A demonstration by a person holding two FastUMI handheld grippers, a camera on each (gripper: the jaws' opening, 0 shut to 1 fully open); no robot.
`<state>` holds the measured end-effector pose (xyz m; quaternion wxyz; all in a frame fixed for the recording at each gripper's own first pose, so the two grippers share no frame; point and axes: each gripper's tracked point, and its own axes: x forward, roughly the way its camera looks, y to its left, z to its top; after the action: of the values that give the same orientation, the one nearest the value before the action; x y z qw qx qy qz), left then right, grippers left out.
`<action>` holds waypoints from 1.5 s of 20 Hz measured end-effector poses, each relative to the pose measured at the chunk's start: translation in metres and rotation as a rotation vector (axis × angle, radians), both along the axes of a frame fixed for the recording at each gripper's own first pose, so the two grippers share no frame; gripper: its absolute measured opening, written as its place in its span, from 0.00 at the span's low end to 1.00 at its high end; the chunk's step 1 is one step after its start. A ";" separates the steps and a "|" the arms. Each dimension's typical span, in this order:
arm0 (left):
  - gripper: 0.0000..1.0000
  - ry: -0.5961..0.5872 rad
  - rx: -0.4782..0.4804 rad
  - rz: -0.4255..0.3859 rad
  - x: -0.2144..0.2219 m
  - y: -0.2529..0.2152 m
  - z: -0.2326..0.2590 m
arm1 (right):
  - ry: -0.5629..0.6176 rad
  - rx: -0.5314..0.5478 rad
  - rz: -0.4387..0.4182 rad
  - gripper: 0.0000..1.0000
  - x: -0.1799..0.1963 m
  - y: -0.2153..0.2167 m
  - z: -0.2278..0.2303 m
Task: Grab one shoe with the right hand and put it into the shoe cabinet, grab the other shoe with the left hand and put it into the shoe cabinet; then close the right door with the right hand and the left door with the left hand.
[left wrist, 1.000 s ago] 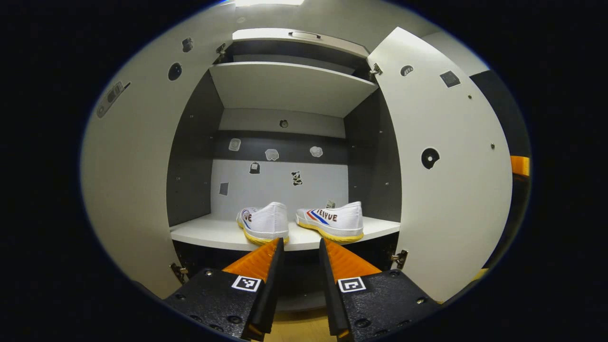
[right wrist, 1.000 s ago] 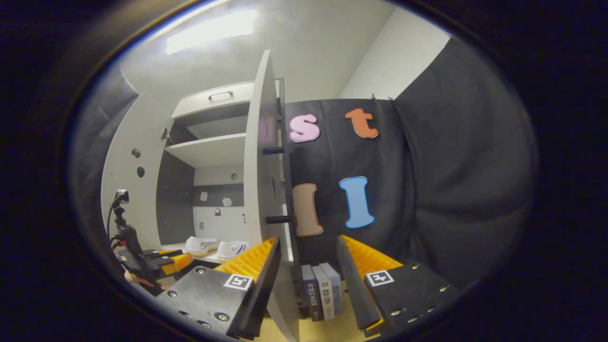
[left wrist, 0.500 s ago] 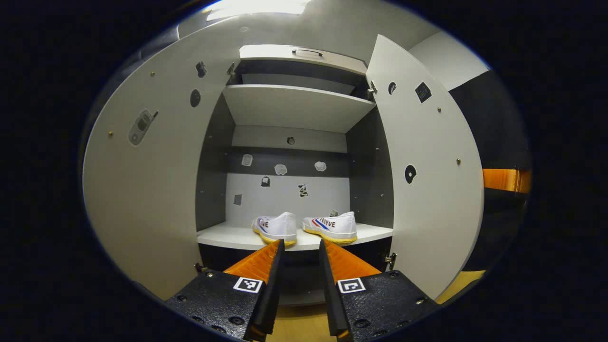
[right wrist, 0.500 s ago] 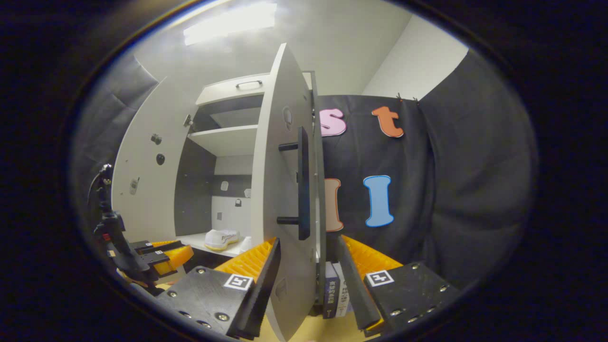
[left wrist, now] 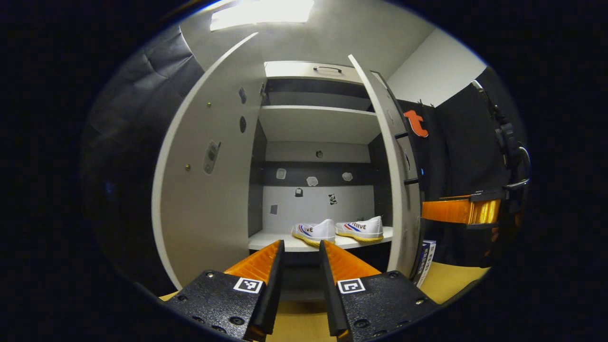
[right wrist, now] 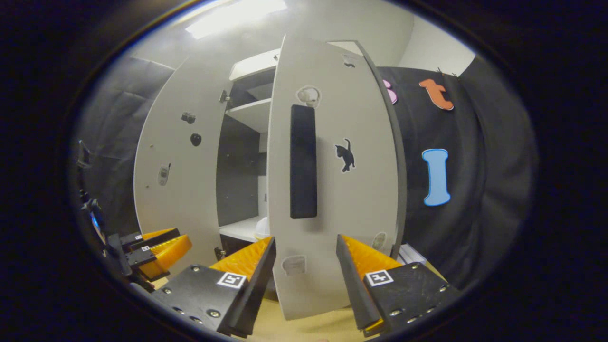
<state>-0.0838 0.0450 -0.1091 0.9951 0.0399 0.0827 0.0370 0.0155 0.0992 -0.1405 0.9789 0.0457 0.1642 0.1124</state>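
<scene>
While you are swinging the right door [right wrist: 332, 190] shut, your right gripper [right wrist: 304, 266] is sitting spread and empty, its fingers either side of the door's lower edge; I cannot tell if they are touching it. Your left gripper [left wrist: 300, 266] is hanging back, fingers slightly parted, pinching nothing. Beyond it, both shoes [left wrist: 339, 230] are resting side by side near the front edge of the cabinet shelf [left wrist: 270, 240]. Next, you are needing to push the right door home, then move left to the left door [left wrist: 204, 190]. Compared with a second ago, the right door is now turning its outer face and handle [right wrist: 303, 161] toward your right gripper, and your left gripper is farther from the shelf.
</scene>
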 end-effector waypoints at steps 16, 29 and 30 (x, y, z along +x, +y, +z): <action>0.42 -0.139 0.145 0.312 -0.079 0.112 0.076 | -0.069 0.011 0.008 0.77 -0.026 0.010 0.022; 0.43 -0.142 0.169 0.368 -0.046 0.163 0.063 | -0.084 0.003 -0.026 0.77 -0.025 0.002 0.015; 0.43 -0.133 0.167 0.355 -0.047 0.162 0.061 | -0.079 0.007 -0.027 0.77 -0.025 0.002 0.012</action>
<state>-0.1303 0.2068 -0.0476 0.9694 0.1044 0.0190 0.2211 -0.0091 0.1010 -0.1290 0.9859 0.0471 0.1243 0.1016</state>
